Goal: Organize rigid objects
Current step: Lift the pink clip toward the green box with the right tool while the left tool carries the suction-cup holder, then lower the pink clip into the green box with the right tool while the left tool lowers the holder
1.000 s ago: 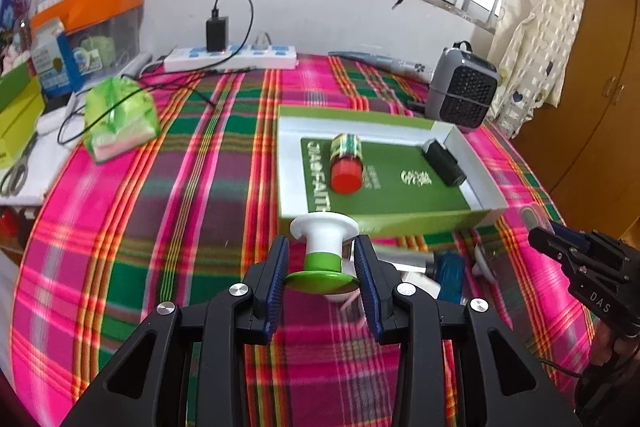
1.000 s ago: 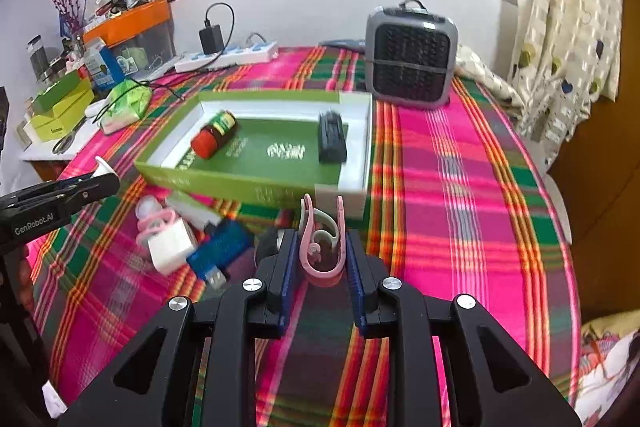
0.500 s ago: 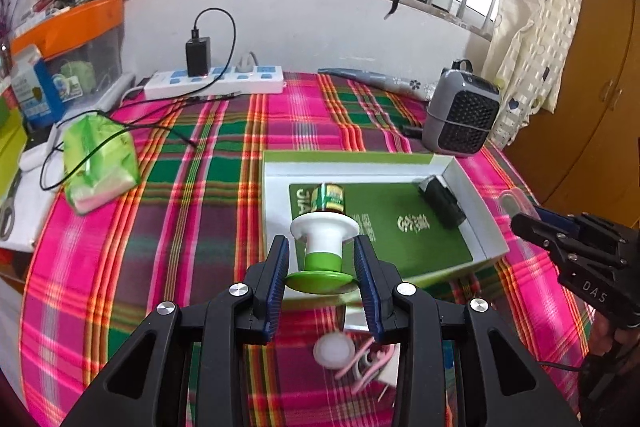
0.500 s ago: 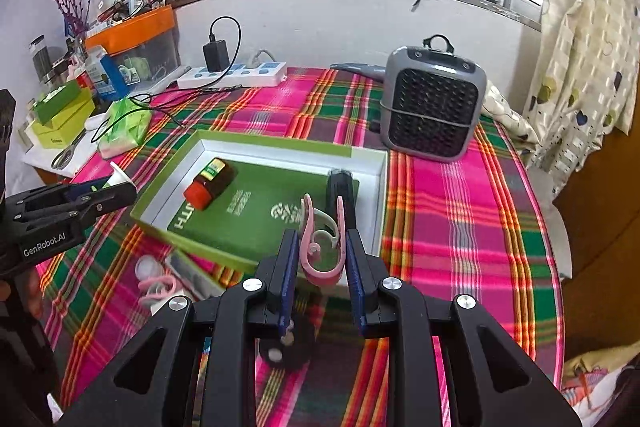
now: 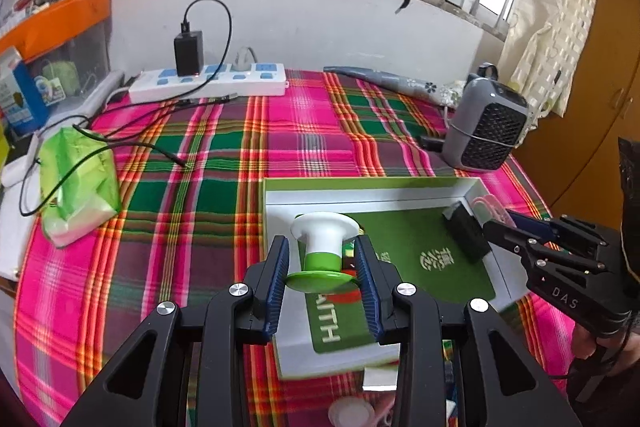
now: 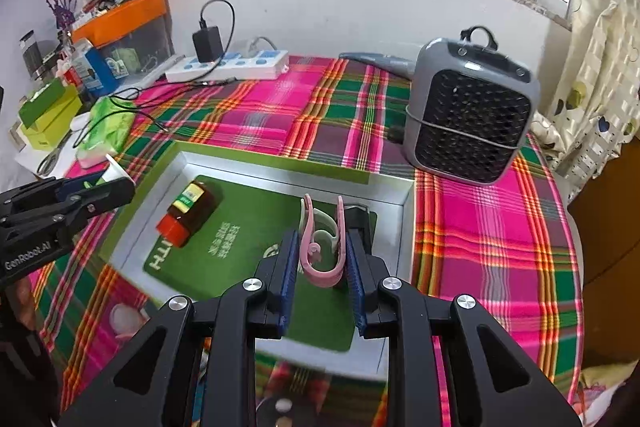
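Note:
My left gripper (image 5: 322, 261) is shut on a white and green spool-shaped object (image 5: 323, 251), held above the left part of the open green box (image 5: 360, 183). My right gripper (image 6: 322, 259) is shut on a pink clip (image 6: 322, 247) above the box's (image 6: 280, 163) right part. A small jar with a red cap (image 6: 188, 215) lies on the green insert. A black block (image 5: 466, 235) rests at the box's right wall; in the right wrist view it (image 6: 360, 217) shows just past the clip. Each gripper appears in the other's view: the right (image 5: 496, 227), the left (image 6: 120, 183).
A grey fan heater (image 6: 468, 119) stands past the box on the plaid cloth. A white power strip (image 5: 208, 85) with a black charger lies by the wall, a green tissue pack (image 5: 76, 183) at the left. Small loose items (image 5: 350, 415) lie near the front edge.
Both grippers have moved forward from the loose items at the table's front to above the green box, each carrying its object. Neither grip changed.

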Demonstrator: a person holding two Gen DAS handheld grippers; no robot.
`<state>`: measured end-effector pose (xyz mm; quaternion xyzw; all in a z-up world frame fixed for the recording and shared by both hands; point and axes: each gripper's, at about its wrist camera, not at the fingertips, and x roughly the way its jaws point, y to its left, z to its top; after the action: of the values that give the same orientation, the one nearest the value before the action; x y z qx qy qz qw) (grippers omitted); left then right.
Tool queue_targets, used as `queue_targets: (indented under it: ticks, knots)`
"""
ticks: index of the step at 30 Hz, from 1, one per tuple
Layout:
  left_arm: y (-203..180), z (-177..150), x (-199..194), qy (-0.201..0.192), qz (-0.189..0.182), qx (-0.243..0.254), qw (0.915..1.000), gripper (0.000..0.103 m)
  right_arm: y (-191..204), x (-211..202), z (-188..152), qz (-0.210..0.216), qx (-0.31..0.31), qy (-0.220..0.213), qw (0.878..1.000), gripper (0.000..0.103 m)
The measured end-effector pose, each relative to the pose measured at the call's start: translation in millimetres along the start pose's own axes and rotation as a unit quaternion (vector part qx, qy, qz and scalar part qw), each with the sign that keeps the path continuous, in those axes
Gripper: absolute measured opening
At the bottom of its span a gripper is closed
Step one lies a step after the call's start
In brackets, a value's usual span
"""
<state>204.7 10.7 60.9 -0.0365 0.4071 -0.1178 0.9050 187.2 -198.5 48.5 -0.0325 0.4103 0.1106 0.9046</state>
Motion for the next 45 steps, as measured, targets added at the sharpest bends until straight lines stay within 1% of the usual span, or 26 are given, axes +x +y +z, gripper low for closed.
queue_targets:
  ticks: [5,11,17,26,29,32,37,41,45]
  knots:
    - [4,6,18,0.012,0.004,-0.001,0.9999,0.033,-2,18,5,0.004,-0.004,0.013,1.0,0.025]
    - [-1,11,34,0.021,0.004,0.009,0.9997,0.033,-1,36,12,0.012,-0.01,0.027,1.0,0.025]
    - [2,12,49,0.033,0.012,0.006,0.9994,0.033,2,48,17,0.014,-0.017,0.031,0.999,0.025]
    - [-3,13,52,0.028,0.015,0.019,0.9993,0.033,5,63,18,0.012,-0.027,0.044,0.999,0.025]
    - [-5,12,56,0.034,0.013,0.022,0.9991,0.033,5,66,18,0.012,-0.029,0.047,0.998,0.025]
    - [-5,11,61,0.04,0.014,0.023,0.9988,0.033,6,68,18,0.01,-0.029,0.046,0.998,0.025]
    - [-5,13,62,0.036,0.015,0.023,0.9989,0.033,5,70,18,0.01,-0.029,0.046,0.998,0.025]
    - [-7,12,63,0.034,0.026,0.033,0.9985,0.033,5,70,18,0.009,-0.03,0.045,0.998,0.025]
    - [-7,12,63,0.033,0.023,0.031,0.9987,0.033,5,71,18,0.014,-0.03,0.044,0.998,0.025]
